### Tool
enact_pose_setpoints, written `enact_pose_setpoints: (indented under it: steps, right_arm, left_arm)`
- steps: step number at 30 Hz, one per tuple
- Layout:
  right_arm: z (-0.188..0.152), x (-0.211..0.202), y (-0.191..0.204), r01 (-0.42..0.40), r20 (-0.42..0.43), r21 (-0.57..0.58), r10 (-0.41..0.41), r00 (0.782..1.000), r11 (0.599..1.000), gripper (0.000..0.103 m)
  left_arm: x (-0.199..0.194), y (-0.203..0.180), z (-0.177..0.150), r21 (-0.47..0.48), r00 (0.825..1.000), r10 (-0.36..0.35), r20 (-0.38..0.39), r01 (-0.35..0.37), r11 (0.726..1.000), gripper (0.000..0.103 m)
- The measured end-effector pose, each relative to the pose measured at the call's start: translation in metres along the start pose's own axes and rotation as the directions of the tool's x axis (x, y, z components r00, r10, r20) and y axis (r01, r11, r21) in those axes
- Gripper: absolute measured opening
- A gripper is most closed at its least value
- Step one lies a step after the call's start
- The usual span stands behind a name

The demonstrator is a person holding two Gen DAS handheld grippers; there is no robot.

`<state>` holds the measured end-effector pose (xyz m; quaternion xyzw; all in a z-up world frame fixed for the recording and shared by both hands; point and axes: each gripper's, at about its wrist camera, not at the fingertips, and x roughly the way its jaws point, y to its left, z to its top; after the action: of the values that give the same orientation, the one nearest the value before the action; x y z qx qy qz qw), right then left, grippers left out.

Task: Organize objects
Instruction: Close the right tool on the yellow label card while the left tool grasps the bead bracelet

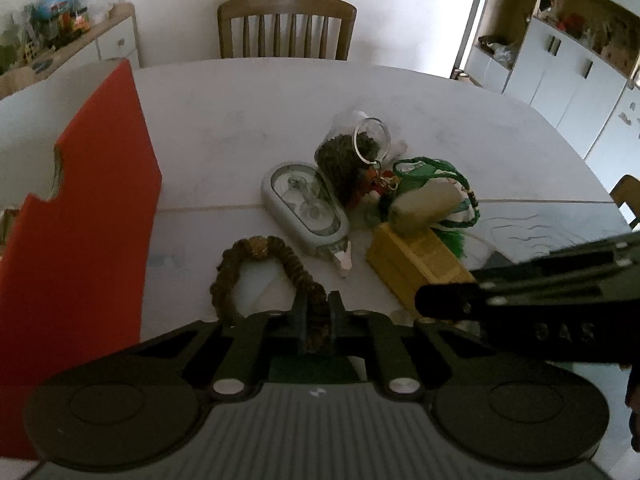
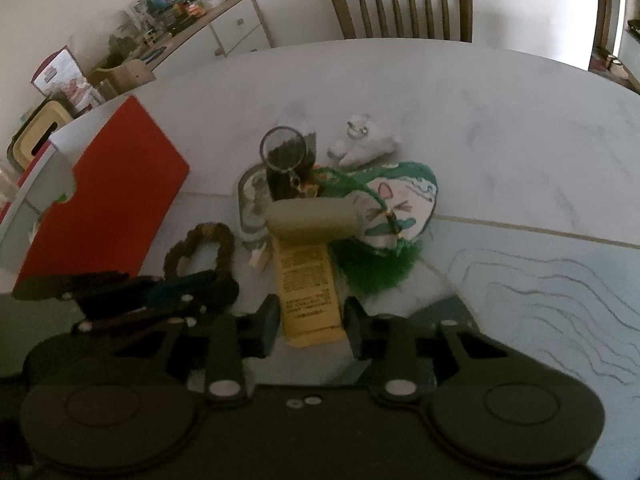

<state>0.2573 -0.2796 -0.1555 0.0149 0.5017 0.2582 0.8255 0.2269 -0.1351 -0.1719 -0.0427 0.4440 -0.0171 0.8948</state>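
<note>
My left gripper is shut on a brown fabric scrunchie, whose loop hangs out over the table; it also shows in the right wrist view. My right gripper is open, its fingers on either side of the near end of a yellow box without touching it; the box also shows in the left wrist view. A grey cylinder lies across the box's far end. Behind are a green patterned pouch, a grey correction-tape case, a keyring with a dark pouch and a white plush.
A red and white box stands open at the table's left; it also shows in the right wrist view. A wooden chair is at the far edge. The right gripper crosses the left wrist view at right. A cluttered sideboard is behind.
</note>
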Motion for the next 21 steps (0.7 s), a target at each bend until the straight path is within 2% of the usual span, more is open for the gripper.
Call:
enact_pose_setpoints:
  steps: [15,21]
  right_arm:
    - [-0.048,-0.046,0.004,-0.062,0.014,0.084,0.061,0.998,0.995,0.028]
    - [-0.06,-0.063,0.01,-0.06,0.036,0.115,0.057,0.998,0.992,0.028]
  left_arm:
    - [-0.035,0.004,-0.019,-0.071,0.998,-0.054,-0.017,0.052,0.996,0.009]
    - [-0.057,0.006,-0.019,-0.087,0.994,-0.109,0.008,0.109,0.99,0.009]
